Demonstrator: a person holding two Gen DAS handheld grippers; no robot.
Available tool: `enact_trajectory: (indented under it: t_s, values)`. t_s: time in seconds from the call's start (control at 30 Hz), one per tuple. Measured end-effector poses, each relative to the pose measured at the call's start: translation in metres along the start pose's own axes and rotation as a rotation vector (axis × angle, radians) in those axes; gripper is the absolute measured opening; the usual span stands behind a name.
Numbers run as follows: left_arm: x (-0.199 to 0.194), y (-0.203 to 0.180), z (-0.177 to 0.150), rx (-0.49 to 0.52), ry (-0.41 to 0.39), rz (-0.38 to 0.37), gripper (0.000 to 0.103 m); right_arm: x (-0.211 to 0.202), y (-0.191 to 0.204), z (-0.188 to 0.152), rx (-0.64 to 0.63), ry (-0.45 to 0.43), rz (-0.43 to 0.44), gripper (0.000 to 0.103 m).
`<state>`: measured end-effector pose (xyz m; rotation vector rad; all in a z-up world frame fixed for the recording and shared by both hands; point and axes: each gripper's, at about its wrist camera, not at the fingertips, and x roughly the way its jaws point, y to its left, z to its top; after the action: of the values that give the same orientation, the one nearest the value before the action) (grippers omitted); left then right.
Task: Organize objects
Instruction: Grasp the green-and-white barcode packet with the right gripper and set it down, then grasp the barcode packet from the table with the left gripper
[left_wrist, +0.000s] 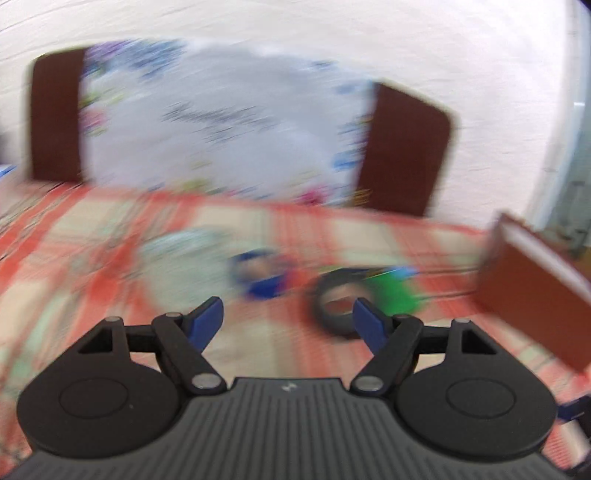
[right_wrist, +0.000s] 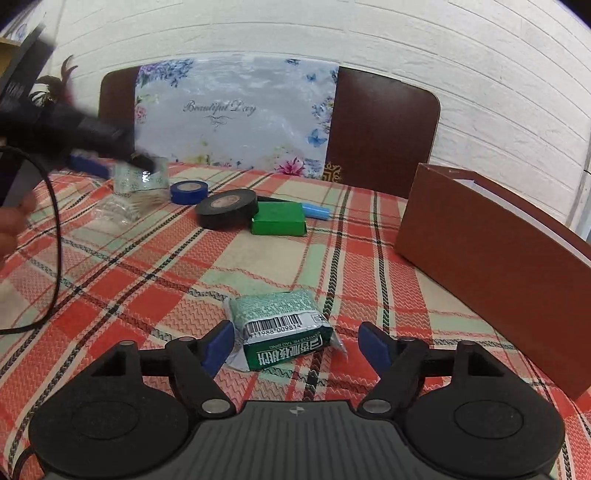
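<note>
- The right tongs are open wide and hold nothing. They sit low over the table, which has a red, green and cream checked cloth.
- A green packet with a barcode lies flat on the cloth, just in front of the right tongs and between their blue fingertips. The tips do not touch it.
- Farther back on the table is a black tape roll lying flat. A green block is right beside it, and a small light blue tube lies just behind the block.
- A blue tape roll sits a bit to the left of the black one. A clear plastic bag lies near it.
- A brown box stands on the right side of the table.
- A flowery sheet with the words "Beautiful Day" leans on a dark brown chair behind the table.
- The left tongs are open wide too, and they hold nothing. Their picture is very blurry.
- In that blurry view, the black tape roll is just ahead of the left tongs, with the blue tape roll a little farther back.
- In the right view, the left tongs show only as a dark blur at the far left, above the plastic bag.
</note>
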<state>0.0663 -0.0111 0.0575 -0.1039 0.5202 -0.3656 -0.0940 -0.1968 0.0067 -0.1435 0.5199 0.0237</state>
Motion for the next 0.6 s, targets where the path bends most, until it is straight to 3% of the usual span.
enact_trajectory:
  t_s: [0.17, 0.27, 0.43, 0.6]
  values:
    - [-0.002, -0.07, -0.001, 0.105, 0.04, -0.227, 0.079, -0.006, 0.001, -0.002, -0.015, -0.015, 0.026, 0.082]
    - [-0.004, -0.096, -0.022, 0.194, 0.11, -0.299, 0.079, -0.007, -0.006, -0.005, 0.006, -0.008, 0.02, 0.082]
    - [0.0, -0.103, -0.056, 0.296, 0.258, -0.268, 0.074, -0.005, -0.012, -0.01, 0.026, 0.0, 0.033, 0.083]
    - [-0.001, -0.088, -0.068, 0.303, 0.314, -0.22, 0.073, 0.0, -0.014, -0.013, 0.028, -0.003, 0.054, 0.085]
